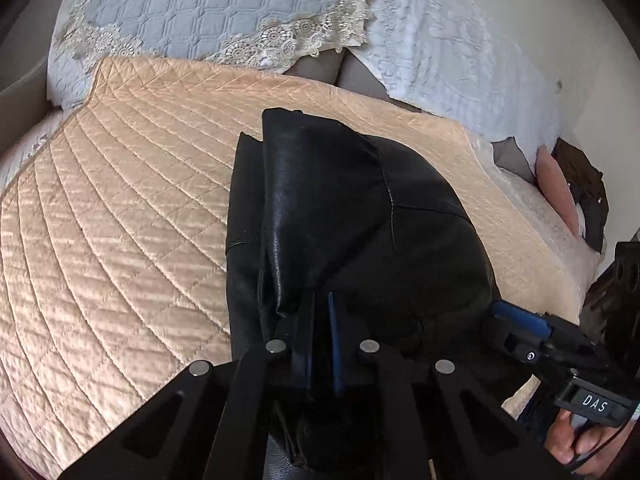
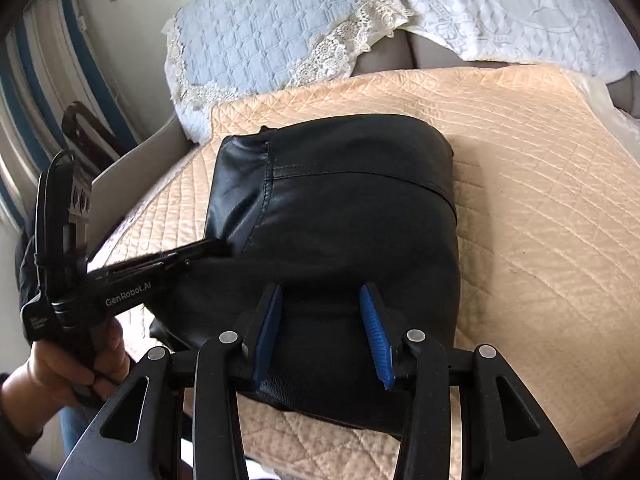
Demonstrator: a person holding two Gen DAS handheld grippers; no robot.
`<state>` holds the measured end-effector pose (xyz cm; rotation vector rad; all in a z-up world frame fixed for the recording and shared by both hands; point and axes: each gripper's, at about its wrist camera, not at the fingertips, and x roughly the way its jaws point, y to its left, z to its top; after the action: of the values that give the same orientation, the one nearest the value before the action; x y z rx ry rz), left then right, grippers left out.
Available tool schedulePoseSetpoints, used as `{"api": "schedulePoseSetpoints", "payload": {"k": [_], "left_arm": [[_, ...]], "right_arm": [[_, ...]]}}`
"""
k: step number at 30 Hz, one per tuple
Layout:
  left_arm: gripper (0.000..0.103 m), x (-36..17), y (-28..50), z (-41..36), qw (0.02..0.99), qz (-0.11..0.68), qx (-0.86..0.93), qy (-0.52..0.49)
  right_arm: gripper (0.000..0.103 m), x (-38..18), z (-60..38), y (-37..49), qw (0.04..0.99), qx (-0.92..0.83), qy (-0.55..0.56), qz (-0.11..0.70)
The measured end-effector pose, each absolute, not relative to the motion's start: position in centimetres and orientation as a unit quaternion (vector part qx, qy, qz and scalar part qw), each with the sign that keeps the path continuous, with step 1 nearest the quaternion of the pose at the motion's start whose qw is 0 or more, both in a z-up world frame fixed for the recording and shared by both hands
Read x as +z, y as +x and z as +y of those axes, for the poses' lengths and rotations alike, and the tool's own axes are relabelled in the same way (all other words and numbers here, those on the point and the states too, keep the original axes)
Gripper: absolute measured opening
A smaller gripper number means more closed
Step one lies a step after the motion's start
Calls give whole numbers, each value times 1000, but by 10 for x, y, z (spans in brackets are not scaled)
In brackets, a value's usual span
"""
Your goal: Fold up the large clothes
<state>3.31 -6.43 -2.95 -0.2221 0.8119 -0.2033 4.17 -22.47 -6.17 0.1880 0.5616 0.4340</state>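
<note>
your left gripper (image 1: 318,316) is pinched narrow on a raised fold of the black leather garment (image 2: 340,216), at its 9 o'clock edge. your right gripper (image 2: 322,320) hangs wide over its near edge. the garment lies mid peach quilt (image 2: 540,220).

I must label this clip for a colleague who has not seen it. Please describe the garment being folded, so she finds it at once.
Find the peach quilted cover spread over the seat. In its middle lies the black leather garment, folded into a bundle. It is the only dark, glossy thing there; the pale blue lace-trimmed cloth lies behind.
</note>
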Motion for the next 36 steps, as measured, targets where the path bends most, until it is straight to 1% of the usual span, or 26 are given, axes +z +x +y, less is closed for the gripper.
{"api": "schedulePoseSetpoints", "payload": {"k": [2, 5, 9, 11, 12, 14, 16, 17, 19, 21, 23, 25, 28, 31, 34, 36], "left_arm": [[9, -24, 38, -68, 904, 405, -92, -106], [9, 2, 48, -72, 897, 419, -100, -97], [9, 56, 60, -76, 912, 380, -117, -102], [9, 71, 77, -84, 915, 368, -122, -110], [9, 72, 91, -91, 915, 368, -125, -106], [9, 56, 119, -96, 909, 383, -120, -115], [9, 23, 138, -90, 903, 402, -94, -122], [6, 5, 141, -87, 900, 413, -81, -114], [4, -30, 148, -73, 885, 439, -76, -138], [4, -39, 148, -65, 889, 424, -85, -149], [4, -46, 145, -55, 887, 414, -93, -182], [4, -47, 146, -51, 885, 410, -99, -198], [3, -39, 145, -54, 884, 414, -103, -189], [3, -13, 135, -55, 890, 407, -109, -176], [3, 15, 94, -58, 902, 380, -130, -161], [3, 23, 62, -62, 905, 370, -145, -148]], "right_arm": [[43, -55, -225, 42, 934, 217, 66, 276], [43, -41, -241, 43, 931, 220, 94, 276], [43, -24, -261, 57, 941, 195, 95, 261], [43, -15, -267, 71, 944, 180, 99, 258], [43, -11, -268, 79, 946, 174, 97, 257], [43, -4, -268, 100, 946, 169, 99, 259], [42, -7, -264, 120, 944, 170, 95, 265], [41, -9, -261, 130, 940, 176, 95, 278], [41, -17, -252, 153, 932, 178, 81, 306], [41, -25, -244, 171, 926, 182, 74, 322], [41, -32, -238, 179, 925, 180, 71, 328], [41, -35, -240, 178, 925, 181, 77, 325], [41, -26, -247, 166, 929, 171, 82, 318], [42, -9, -256, 130, 938, 179, 90, 283], [42, 0, -253, 86, 942, 199, 79, 258], [42, -1, -250, 61, 942, 210, 76, 249]]}}
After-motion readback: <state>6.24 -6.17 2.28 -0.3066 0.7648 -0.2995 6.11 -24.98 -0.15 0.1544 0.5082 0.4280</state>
